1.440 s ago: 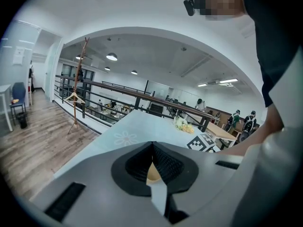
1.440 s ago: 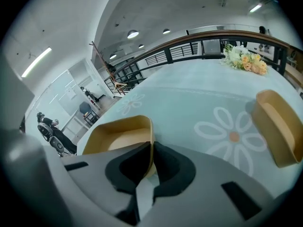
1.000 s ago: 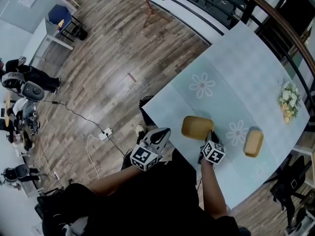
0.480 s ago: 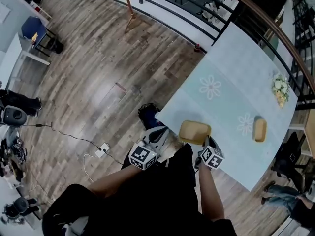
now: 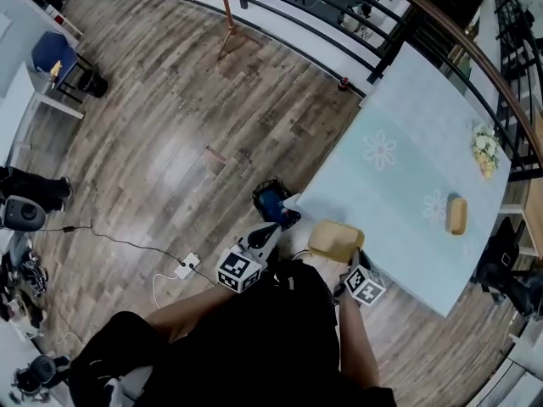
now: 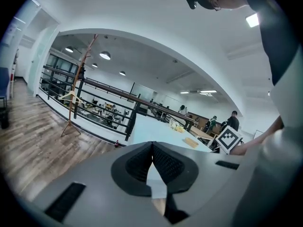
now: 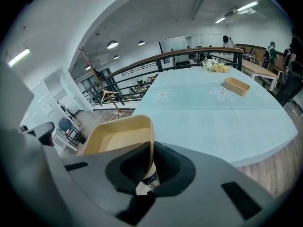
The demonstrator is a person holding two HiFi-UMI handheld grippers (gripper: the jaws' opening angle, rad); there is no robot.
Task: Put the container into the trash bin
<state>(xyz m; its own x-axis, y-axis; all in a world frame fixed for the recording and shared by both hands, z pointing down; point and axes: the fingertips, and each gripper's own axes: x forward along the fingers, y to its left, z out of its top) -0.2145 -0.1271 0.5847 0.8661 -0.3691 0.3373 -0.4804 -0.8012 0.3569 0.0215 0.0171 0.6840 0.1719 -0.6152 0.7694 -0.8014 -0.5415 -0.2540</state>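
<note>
In the head view my right gripper (image 5: 350, 263) is shut on the rim of a tan, shallow container (image 5: 335, 240), which hangs at the near corner of the light-blue table (image 5: 399, 185). The right gripper view shows the container's wall (image 7: 118, 136) pinched between the pads of that gripper (image 7: 150, 163). A dark trash bin with a blue inside (image 5: 273, 200) stands on the wooden floor by the table's corner. My left gripper (image 5: 268, 231) points toward the bin, just short of it. It is shut and holds nothing (image 6: 152, 145).
A second tan container (image 5: 456, 215) and a bunch of flowers (image 5: 485, 151) lie farther along the table. A black railing (image 5: 407, 24) runs behind it. A power strip with a cable (image 5: 182, 268) lies on the floor at the left. A wooden coat stand (image 5: 225, 7) is at the back.
The container has been carried from over the table to its near corner. Both grippers have moved toward the bin, which has come into view beside the left gripper.
</note>
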